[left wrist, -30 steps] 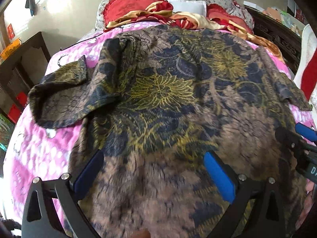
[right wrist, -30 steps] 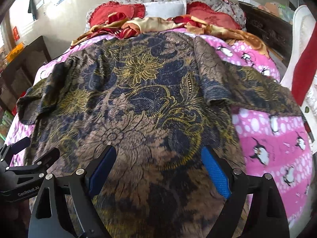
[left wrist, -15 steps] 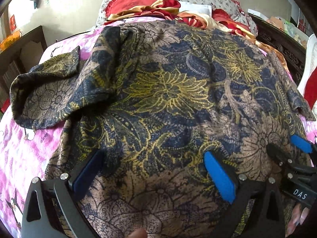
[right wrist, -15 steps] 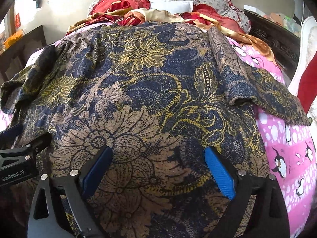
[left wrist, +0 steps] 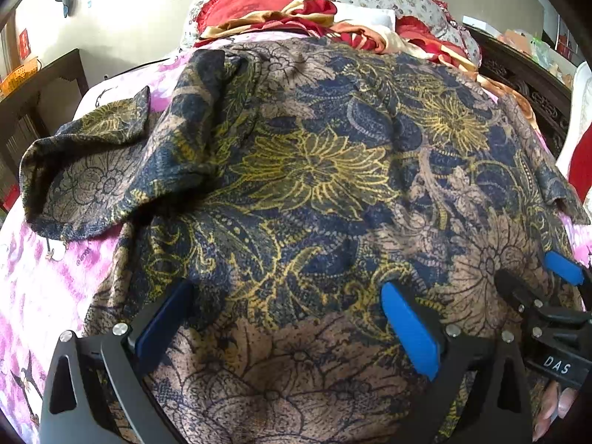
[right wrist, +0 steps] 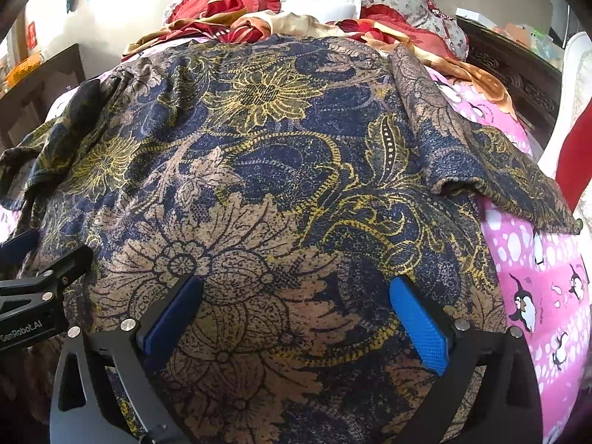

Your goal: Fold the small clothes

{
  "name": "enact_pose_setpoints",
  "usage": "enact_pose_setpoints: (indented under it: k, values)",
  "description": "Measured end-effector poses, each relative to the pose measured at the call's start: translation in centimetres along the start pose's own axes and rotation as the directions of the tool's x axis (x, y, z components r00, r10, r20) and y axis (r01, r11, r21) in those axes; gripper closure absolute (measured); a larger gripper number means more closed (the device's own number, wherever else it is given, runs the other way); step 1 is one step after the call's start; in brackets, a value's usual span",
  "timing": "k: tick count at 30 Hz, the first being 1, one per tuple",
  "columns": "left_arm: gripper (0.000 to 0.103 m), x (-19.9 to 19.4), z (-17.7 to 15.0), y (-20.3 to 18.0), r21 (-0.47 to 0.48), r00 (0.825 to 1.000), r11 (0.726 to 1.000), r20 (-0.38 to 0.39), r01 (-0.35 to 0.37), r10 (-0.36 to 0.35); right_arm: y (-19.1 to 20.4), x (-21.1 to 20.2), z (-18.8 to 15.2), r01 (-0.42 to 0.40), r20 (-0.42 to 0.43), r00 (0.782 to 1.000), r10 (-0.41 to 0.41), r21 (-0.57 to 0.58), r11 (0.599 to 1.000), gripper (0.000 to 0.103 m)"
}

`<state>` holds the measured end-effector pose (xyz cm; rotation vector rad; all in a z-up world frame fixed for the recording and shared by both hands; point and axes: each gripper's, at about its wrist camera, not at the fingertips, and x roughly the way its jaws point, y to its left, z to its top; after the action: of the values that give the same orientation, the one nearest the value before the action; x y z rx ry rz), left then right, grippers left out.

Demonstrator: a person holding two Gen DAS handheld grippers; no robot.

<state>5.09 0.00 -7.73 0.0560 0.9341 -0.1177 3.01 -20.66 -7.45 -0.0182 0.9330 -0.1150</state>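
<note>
Both my left gripper (left wrist: 285, 318) and right gripper (right wrist: 296, 307) hover wide apart over the batik shirt (left wrist: 314, 185) (spread flat on the pink bedsheet (right wrist: 536, 277)).

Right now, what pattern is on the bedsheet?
Pink bedsheet with penguins, clearest in the right wrist view.

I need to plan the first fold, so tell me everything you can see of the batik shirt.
The batik shirt lies spread over the pink bedsheet, hem nearest the cameras. Thin-looking fabric, navy and tan with yellow flowers. Its left sleeve is rumpled and partly turned up; its right sleeve lies flatter. Both grippers are above it, jaws open, gripping nothing.
</note>
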Motion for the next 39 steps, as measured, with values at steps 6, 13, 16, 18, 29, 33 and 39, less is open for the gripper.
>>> enact_pose_setpoints:
  k: [6,13,16,18,29,33,39]
  values:
    - [0.0,0.0,0.0,0.0,-0.002,1.0,1.0,0.0,0.003,-0.003,-0.1,-0.1,0.0,-0.002,0.0,1.0,0.002,0.0,1.0,0.0]
    - [0.0,0.0,0.0,0.0,-0.001,1.0,1.0,-0.001,0.002,-0.002,-0.1,-0.1,-0.1,0.001,0.001,1.0,-0.001,-0.004,1.0,0.0]
    - [0.0,0.0,0.1,-0.1,0.001,1.0,1.0,-0.001,-0.004,0.004,-0.2,-0.1,0.0,-0.007,-0.002,1.0,0.007,0.002,1.0,0.0]
    - [0.0,0.0,0.0,-0.1,-0.001,1.0,1.0,-0.001,-0.001,0.001,-0.2,-0.1,0.0,-0.005,-0.001,1.0,0.005,0.001,1.0,0.0]
    - [0.003,-0.8,0.3,-0.1,0.02,1.0,1.0,-0.022,0.014,-0.014,-0.4,0.1,0.2,-0.015,-0.014,1.0,0.015,0.008,1.0,0.0]
    - [0.008,-5.8,1.5,1.6,0.134,0.994,0.991,0.1,0.027,-0.041,-0.3,0.1,0.1,-0.01,-0.004,1.0,0.01,0.004,1.0,0.0]
    - [0.001,-7.7,6.6,9.3,0.249,0.903,0.905,0.351,-0.344,0.247,-0.3,0.1,0.1,-0.016,-0.001,1.0,0.016,0.008,1.0,0.0]
